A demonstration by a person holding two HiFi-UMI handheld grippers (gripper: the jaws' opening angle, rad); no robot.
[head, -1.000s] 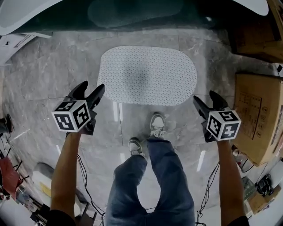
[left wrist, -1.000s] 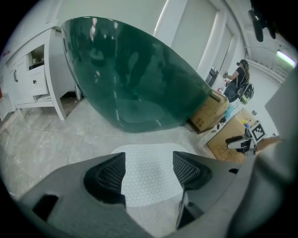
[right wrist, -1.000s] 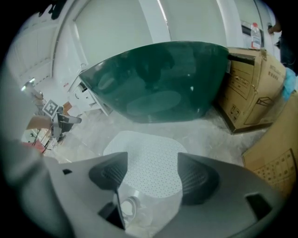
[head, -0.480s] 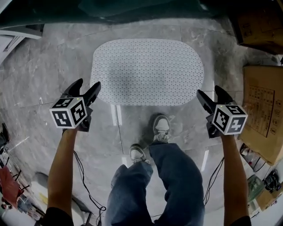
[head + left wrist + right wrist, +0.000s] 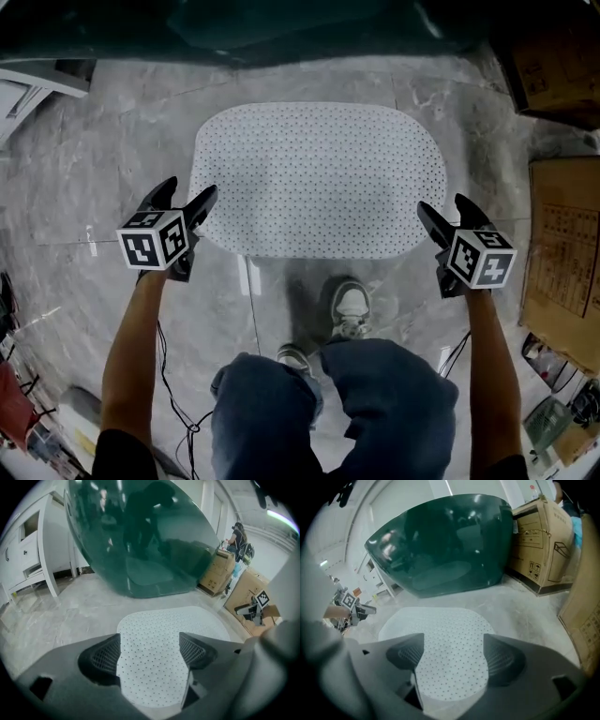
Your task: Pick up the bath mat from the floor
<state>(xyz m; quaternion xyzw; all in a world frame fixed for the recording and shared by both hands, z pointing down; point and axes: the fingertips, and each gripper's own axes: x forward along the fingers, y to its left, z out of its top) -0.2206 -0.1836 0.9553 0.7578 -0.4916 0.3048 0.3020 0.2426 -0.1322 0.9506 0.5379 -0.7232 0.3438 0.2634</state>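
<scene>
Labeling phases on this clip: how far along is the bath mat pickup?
Done: the left gripper and right gripper hover by the bath mat's near corners. In hand: both grippers' jaws are opening with nothing pinched; the mat only shows beyond them. Left: grasp and lift, since the mat lies flat on the floor.

Cardboard box half past the head view's right edge, dark green tub past its top.
</scene>
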